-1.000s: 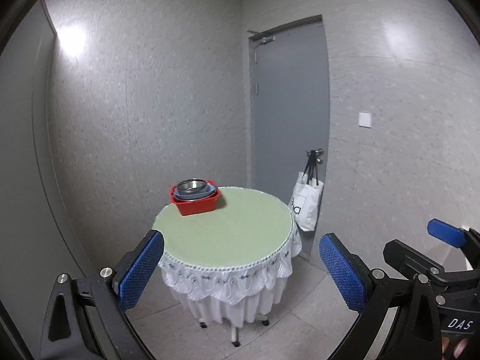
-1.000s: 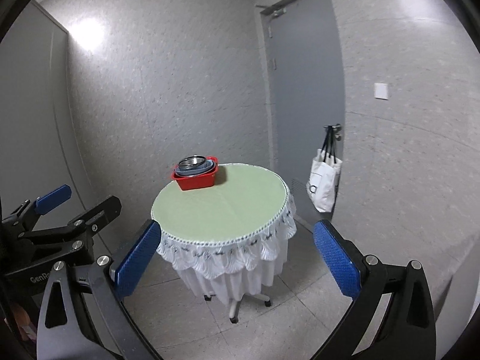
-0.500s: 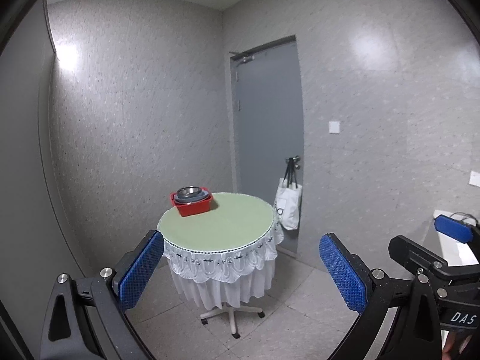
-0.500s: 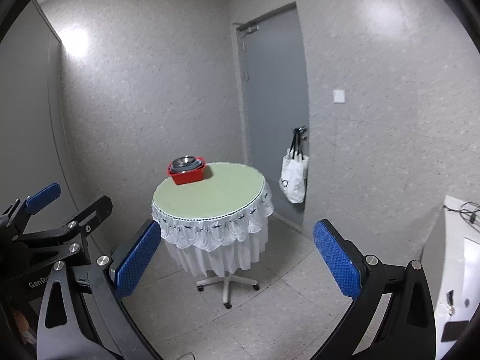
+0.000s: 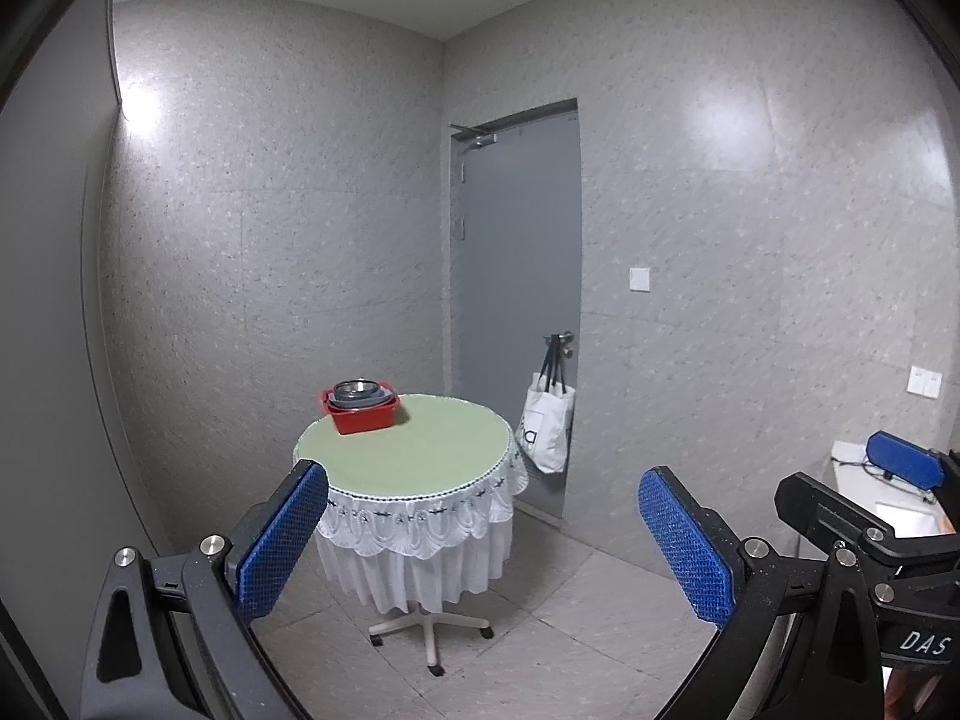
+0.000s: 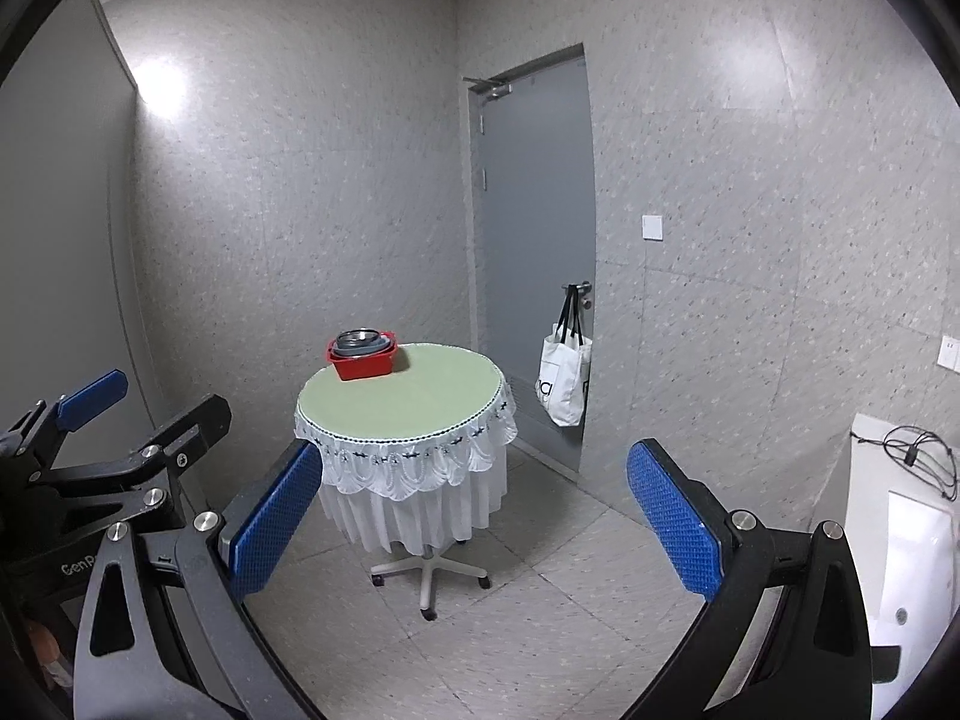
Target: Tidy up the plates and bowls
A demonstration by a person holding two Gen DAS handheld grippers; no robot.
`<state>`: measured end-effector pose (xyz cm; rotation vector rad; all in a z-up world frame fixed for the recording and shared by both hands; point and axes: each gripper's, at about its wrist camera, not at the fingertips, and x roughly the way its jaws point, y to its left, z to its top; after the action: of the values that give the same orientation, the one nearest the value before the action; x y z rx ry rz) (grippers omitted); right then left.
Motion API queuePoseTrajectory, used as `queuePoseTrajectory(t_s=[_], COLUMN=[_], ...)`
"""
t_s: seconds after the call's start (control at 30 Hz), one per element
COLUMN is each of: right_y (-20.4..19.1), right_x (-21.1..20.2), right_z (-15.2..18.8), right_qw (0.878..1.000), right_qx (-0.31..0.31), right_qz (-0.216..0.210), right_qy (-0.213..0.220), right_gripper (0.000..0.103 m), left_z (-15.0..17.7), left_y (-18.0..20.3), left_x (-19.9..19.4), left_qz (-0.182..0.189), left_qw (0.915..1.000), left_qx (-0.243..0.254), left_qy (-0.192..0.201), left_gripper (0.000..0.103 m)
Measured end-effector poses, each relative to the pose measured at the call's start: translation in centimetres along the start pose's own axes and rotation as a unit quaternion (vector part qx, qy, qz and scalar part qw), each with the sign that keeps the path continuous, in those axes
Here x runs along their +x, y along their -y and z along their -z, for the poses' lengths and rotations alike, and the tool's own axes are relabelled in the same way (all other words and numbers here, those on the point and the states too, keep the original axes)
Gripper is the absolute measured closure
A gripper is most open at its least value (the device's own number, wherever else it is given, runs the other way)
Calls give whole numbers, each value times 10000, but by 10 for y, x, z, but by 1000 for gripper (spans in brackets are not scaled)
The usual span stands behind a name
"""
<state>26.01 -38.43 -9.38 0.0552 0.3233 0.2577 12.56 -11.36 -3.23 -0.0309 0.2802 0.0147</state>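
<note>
A red tub (image 5: 363,417) (image 6: 363,365) stands at the far left rim of a small round table (image 5: 420,450) (image 6: 408,402) with a green top and white lace skirt. Grey dishes and a shiny steel bowl (image 5: 359,388) (image 6: 359,338) are stacked inside it. My left gripper (image 5: 483,543) is open, empty, and well back from the table. My right gripper (image 6: 474,525) is open and empty too, equally far off. In the right wrist view the left gripper (image 6: 90,420) shows at the left edge; in the left wrist view the right gripper (image 5: 900,468) shows at the right.
A closed grey door (image 5: 519,276) (image 6: 534,240) is behind the table, with a white tote bag (image 5: 546,429) (image 6: 564,384) hung on its handle. A white counter (image 6: 900,516) with a black cable stands at the right. Tiled floor lies between me and the table.
Both grippers have pulled back and away from the table, which now looks smaller and farther. The white counter has come into view at the right. Both stay open.
</note>
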Motion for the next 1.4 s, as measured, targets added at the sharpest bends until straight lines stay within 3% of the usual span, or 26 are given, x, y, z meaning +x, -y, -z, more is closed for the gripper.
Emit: queuePoseTrajectory(t_s=[0.73, 1.4], right_y=[55, 59], right_x=[-42, -43], right_z=[10, 13], right_qw=[9995, 9991], right_qx=[32, 70], right_qz=[-321, -407], right_qy=[12, -2], right_gripper=[0, 0], left_z=[-5, -5], left_y=[54, 69], left_x=[-37, -34], left_qz=[-170, -248], left_qw=[9998, 9997], left_qx=[56, 75], left_qy=[21, 8], left_gripper=[1, 1])
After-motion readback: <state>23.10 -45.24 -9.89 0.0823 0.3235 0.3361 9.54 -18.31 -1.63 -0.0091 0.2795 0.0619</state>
